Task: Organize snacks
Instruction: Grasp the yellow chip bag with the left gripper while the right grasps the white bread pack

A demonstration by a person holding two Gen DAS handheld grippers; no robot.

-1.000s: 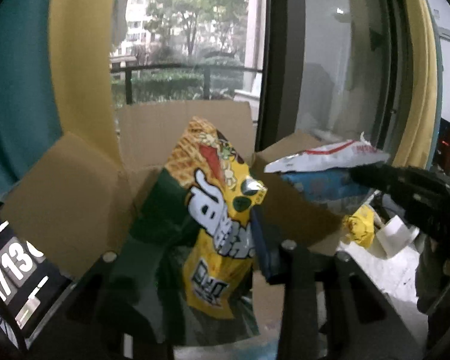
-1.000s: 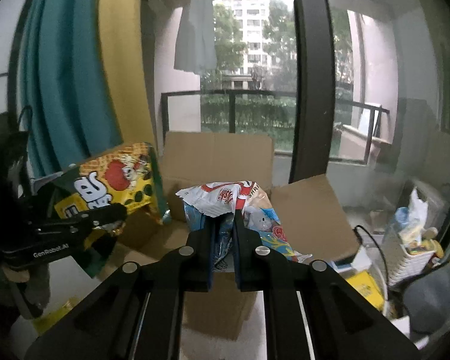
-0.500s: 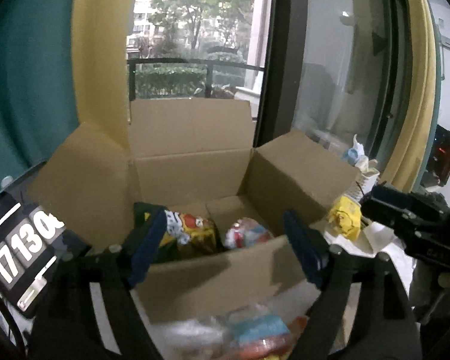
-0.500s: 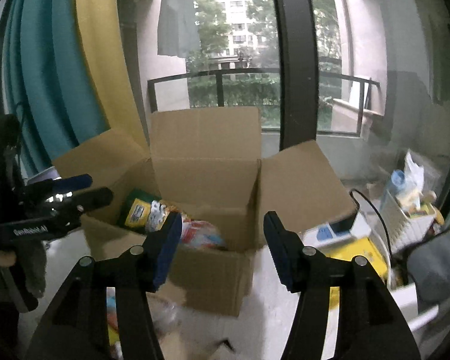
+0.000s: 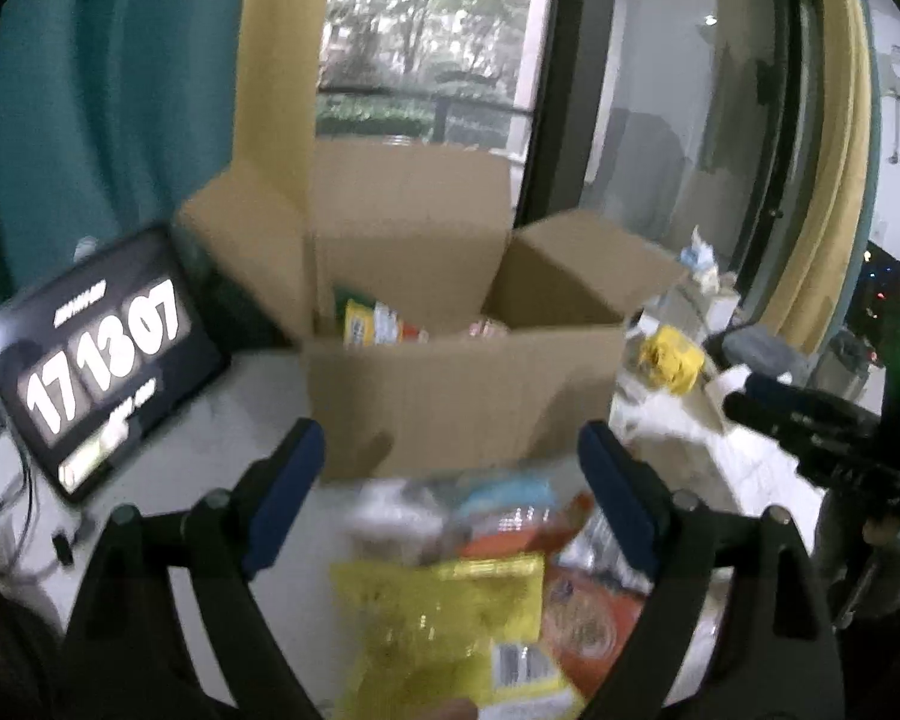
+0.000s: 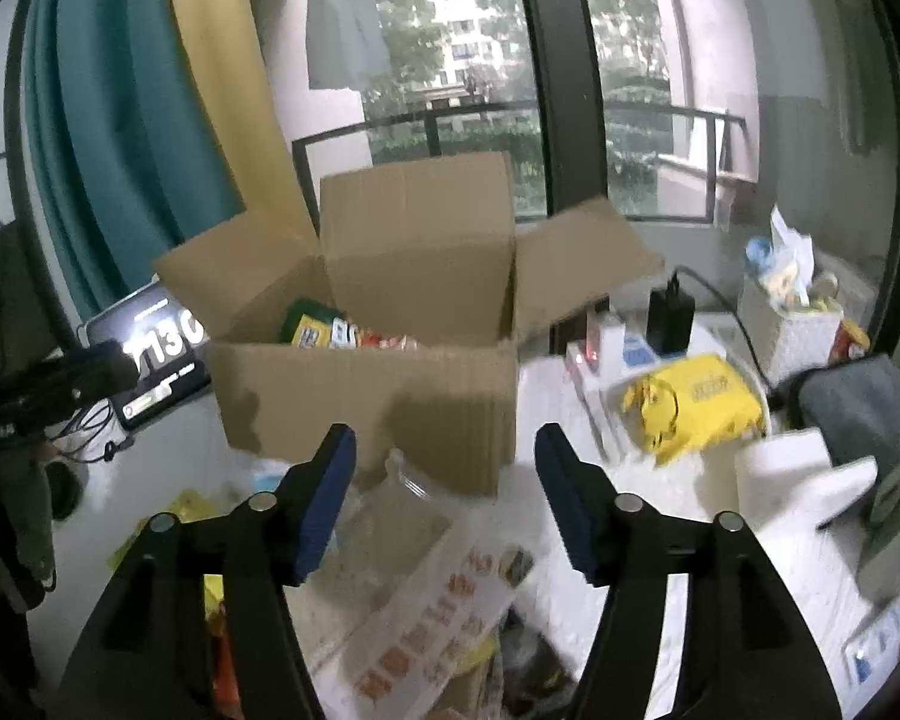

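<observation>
My left gripper [image 5: 450, 498] and right gripper [image 6: 444, 498] have just been opening and stand spread, nothing between the pads. Low in frame lie loose snack packets [image 5: 450, 618]: light, crinkly, slippery; I would pinch a sealed edge. The box [image 6: 384, 396] sits mid-frame

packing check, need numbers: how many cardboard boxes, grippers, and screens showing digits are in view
cardboard box: 1
grippers: 2, the left gripper and the right gripper, both open with nothing gripped
screen showing digits: 1
total: 4
</observation>
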